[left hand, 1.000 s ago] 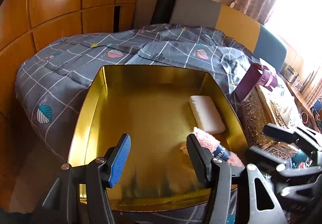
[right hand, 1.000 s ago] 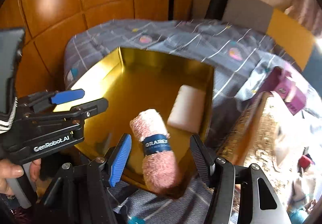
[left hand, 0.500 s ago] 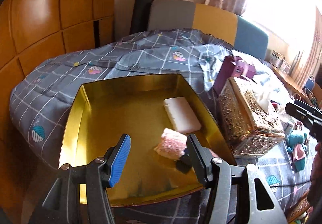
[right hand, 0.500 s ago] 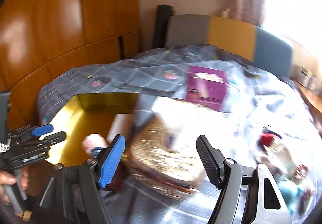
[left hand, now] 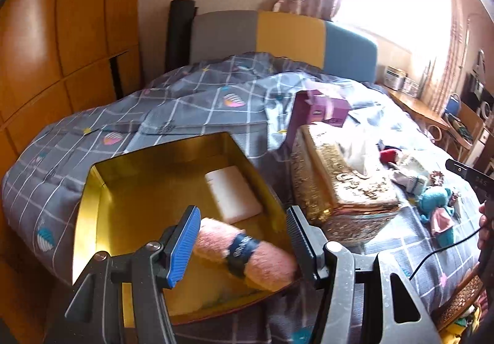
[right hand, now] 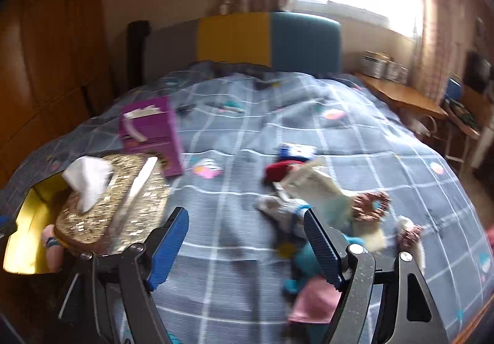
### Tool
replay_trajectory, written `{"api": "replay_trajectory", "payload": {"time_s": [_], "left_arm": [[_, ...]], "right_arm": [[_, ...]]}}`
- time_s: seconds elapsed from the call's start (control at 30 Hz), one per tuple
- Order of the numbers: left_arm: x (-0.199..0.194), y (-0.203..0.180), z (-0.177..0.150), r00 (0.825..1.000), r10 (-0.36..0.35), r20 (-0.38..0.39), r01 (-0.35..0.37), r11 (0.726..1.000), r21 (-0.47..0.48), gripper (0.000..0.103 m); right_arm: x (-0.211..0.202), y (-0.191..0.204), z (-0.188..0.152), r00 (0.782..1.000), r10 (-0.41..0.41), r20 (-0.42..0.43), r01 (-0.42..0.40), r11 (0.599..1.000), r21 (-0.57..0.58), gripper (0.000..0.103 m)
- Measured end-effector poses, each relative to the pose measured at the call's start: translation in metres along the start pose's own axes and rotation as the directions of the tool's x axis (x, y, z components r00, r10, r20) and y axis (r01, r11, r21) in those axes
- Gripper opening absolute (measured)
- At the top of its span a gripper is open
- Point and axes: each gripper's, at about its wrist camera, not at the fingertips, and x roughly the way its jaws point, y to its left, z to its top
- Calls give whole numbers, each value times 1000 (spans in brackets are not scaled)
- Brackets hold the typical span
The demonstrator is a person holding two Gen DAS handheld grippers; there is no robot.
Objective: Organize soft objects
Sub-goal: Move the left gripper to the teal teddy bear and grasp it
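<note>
Over the bed quilt (right hand: 247,251), our right gripper (right hand: 247,239) is spread and empty, its jaws having just been opening. We should steer toward two o'clock, onto the teal plush toy (right hand: 305,260). Our left gripper (left hand: 240,248) hangs spread above the pink rolled towel (left hand: 244,248) in the gold tin (left hand: 89,205).

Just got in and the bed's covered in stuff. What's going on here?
A person with a gripper in each hand is sorting soft things into a gold tin. A pink rolled towel and a white pad lie inside. The right gripper, empty with jaws just opening, faces the plush toys; the left gripper hangs open near the tin.
</note>
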Motion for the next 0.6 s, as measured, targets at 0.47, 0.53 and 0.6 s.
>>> {"api": "replay_trajectory", "payload": {"time_s": [0.47,0.53,0.6], "left_arm": [[-4,-106,40,968,-252,-4,247,943,221,58],[1,-130,43,950,-308,-39,308,916,258,58],[9,-156,44,930,-355,-96,367,884,291,59]], "right_arm": [[-12,-123,-13,982,-185,-39,188,924,332,84],[-13,-133,-18,979,-197,-52,202,913,356,85],[-14,-140,-18,979,-196,-53,201,901,385,85]]}}
